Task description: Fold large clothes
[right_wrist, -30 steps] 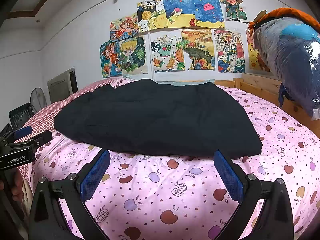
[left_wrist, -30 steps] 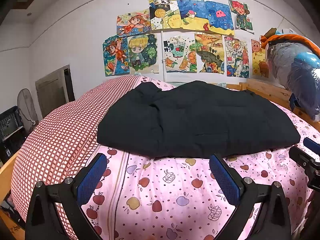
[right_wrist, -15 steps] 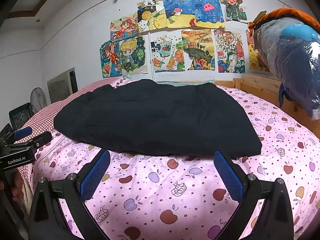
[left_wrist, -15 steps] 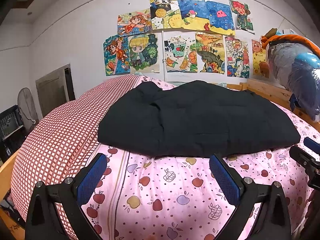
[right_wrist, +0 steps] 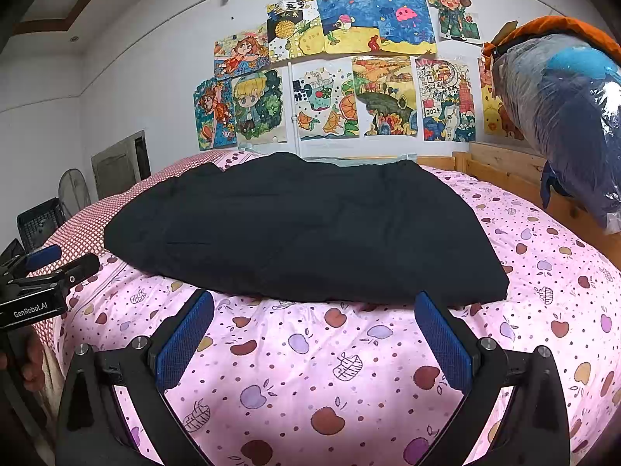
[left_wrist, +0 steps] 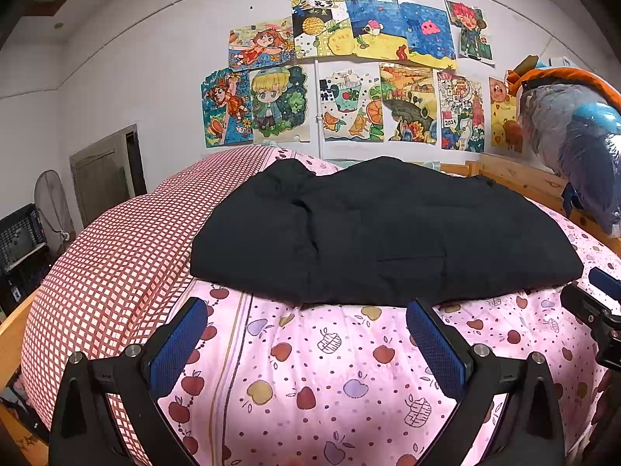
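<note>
A large black padded garment (left_wrist: 384, 233) lies flat and folded on the pink apple-print bed cover (left_wrist: 310, 369); the right wrist view shows the same black garment (right_wrist: 302, 229) on that cover (right_wrist: 330, 369). My left gripper (left_wrist: 306, 343) is open, hovering just in front of the garment's near edge with nothing between its blue pads. My right gripper (right_wrist: 314, 339) is open too, just short of the same edge. The right gripper's tip (left_wrist: 594, 303) shows at the right edge of the left wrist view, and the left gripper's body (right_wrist: 42, 283) shows at the left of the right wrist view.
A red-checked quilt (left_wrist: 116, 252) lies along the bed's left side. A wooden bed frame (right_wrist: 500, 171) borders the right, with plastic-wrapped bundles (right_wrist: 566, 116) above it. Drawings (left_wrist: 349, 77) cover the wall. A fan (left_wrist: 52, 202) and dark crate (left_wrist: 21, 240) stand left.
</note>
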